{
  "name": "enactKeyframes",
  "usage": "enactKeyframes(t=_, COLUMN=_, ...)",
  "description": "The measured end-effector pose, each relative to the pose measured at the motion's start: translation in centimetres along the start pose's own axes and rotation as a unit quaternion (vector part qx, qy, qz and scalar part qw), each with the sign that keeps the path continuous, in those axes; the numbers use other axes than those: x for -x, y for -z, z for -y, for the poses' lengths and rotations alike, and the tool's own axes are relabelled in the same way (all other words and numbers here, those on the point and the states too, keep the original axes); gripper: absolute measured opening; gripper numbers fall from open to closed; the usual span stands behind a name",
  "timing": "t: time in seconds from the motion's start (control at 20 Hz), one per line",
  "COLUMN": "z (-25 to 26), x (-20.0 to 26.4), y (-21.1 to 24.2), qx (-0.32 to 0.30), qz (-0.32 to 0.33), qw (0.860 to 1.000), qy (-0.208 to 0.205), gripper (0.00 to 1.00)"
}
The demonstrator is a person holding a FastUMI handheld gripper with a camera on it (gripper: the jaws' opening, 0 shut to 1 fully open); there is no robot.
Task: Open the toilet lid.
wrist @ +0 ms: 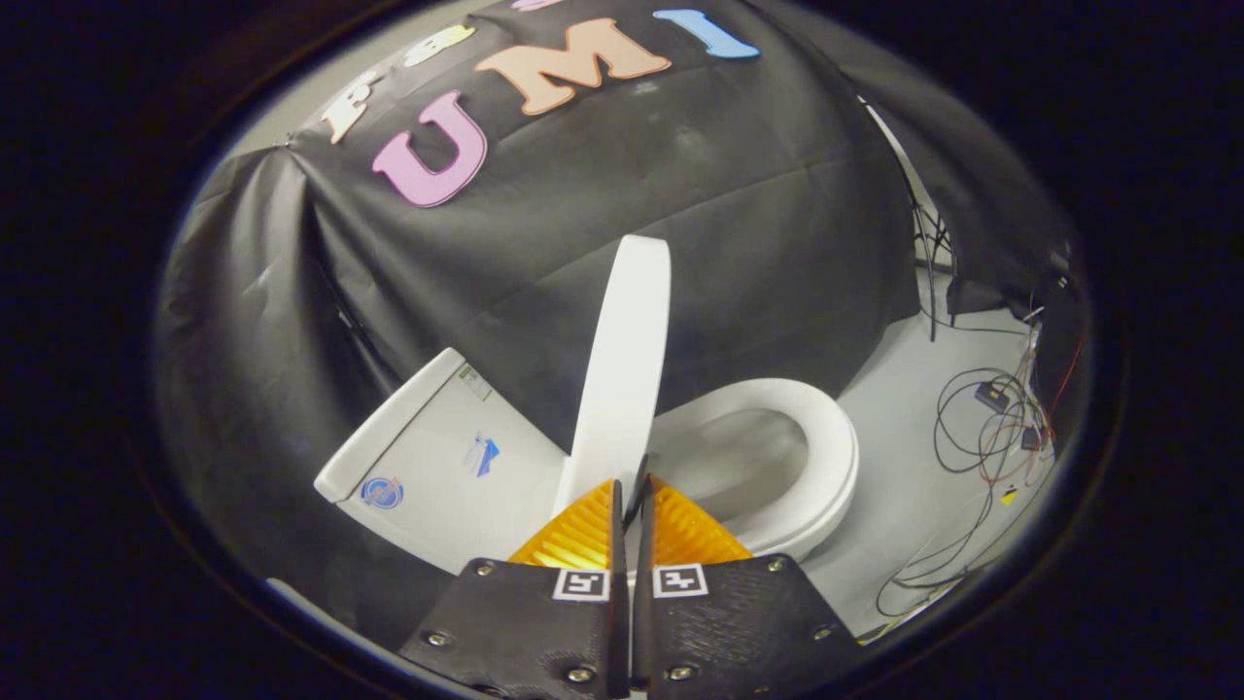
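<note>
The white toilet lid stands upright, seen edge-on, just beyond my fingertips and a little to their left. To its right lies the white seat ring around the open bowl. Left of the lid is the white tank with small stickers on it. My gripper is shut, its two fingers almost touching, with nothing seen between them. The fingertips sit close to the lid's lower edge; I cannot tell whether they touch it.
The black cloth wall rises right behind the toilet. Loose cables and small boxes lie on the pale floor to the right of the seat. More wires hang down by the cloth's right edge.
</note>
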State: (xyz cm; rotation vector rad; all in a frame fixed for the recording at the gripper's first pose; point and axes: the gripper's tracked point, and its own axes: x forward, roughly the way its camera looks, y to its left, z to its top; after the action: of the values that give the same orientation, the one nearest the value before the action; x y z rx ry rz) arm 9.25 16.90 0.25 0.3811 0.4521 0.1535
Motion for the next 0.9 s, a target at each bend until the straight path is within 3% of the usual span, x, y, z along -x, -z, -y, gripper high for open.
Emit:
enactKeyframes(t=0.6, z=-3.3, x=0.4, y=-0.6, qx=0.037, qz=0.016, qw=0.999, qy=-0.01, gripper=0.02)
enactKeyframes(t=0.9, z=-5.3, x=0.4, y=-0.6, qx=0.098, qz=0.036, qw=0.994, qy=0.007, gripper=0.02)
